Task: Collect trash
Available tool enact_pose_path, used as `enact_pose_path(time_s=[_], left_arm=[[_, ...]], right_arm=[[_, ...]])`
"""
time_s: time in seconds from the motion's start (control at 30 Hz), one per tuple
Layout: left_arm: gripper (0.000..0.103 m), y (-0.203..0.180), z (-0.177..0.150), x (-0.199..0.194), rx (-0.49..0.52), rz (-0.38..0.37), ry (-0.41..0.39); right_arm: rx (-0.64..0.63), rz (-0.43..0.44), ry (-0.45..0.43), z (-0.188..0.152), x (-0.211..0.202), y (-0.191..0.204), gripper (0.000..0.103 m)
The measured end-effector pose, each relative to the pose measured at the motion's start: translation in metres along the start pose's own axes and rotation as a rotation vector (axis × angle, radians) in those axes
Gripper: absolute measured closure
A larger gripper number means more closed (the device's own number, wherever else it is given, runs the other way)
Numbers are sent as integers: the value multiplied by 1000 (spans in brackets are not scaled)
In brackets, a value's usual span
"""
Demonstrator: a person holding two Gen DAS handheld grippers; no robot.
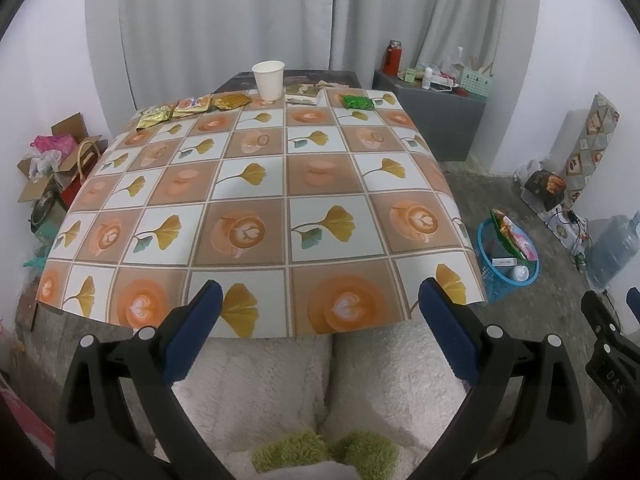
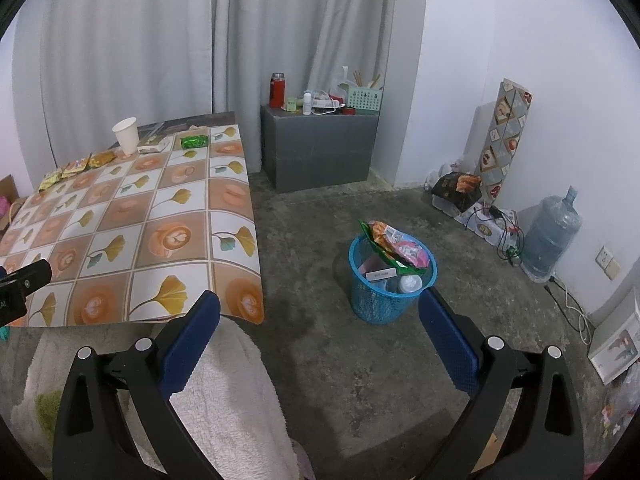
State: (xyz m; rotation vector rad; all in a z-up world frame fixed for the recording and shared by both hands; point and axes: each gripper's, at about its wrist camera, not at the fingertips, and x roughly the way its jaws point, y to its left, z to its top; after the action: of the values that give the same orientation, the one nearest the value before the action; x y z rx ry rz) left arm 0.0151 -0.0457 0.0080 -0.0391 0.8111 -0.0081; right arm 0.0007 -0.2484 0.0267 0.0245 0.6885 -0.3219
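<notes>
Trash lies along the far edge of the patterned table (image 1: 256, 184): gold and orange snack wrappers (image 1: 188, 106), a white paper cup (image 1: 269, 79), a flat pale packet (image 1: 303, 99) and a green wrapper (image 1: 357, 101). The same cup (image 2: 126, 135) and green wrapper (image 2: 195, 142) show in the right wrist view. A blue mesh basket (image 2: 390, 280) holding wrappers and a bottle stands on the floor right of the table. My left gripper (image 1: 320, 300) is open over the table's near edge, empty. My right gripper (image 2: 320, 312) is open above the floor beside the basket, empty.
A person's fluffy white trousers (image 1: 328, 384) fill the space below both grippers. A grey cabinet (image 2: 320, 148) with a red flask stands behind the table. A water jug (image 2: 554, 236), boxes and cables line the right wall. An open cardboard box (image 1: 52, 160) sits left of the table.
</notes>
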Motion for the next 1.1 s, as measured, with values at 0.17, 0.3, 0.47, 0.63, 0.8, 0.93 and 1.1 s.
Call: enact_pose_path(time_s=[0.17,0.3,0.47,0.63,0.8,0.93,1.1], left_arm=[[9,-1,1,0,3,-2,0],[9,-1,1,0,2,-1,0],[9,-1,1,-1,2,0,-1],[9,-1,1,0,3,0,-1],[9,-1,1,0,3,0,-1],[9,-1,1,0,3,-1,-1],[9,-1,1,0,4,-1,-1]], right_arm=[[3,-2,-1,1,-1,-3,6],[3,-1,-1,2,-1,-4,6],[3,-3,0,2,-1,-4,6],[3,-3,-1,2,-1,-5,6],[3,-2,-1,2,-1,-4,6],[2,-2,-1,2,-1,-4,6],[3,-2,-1,1,-1,-4,6]])
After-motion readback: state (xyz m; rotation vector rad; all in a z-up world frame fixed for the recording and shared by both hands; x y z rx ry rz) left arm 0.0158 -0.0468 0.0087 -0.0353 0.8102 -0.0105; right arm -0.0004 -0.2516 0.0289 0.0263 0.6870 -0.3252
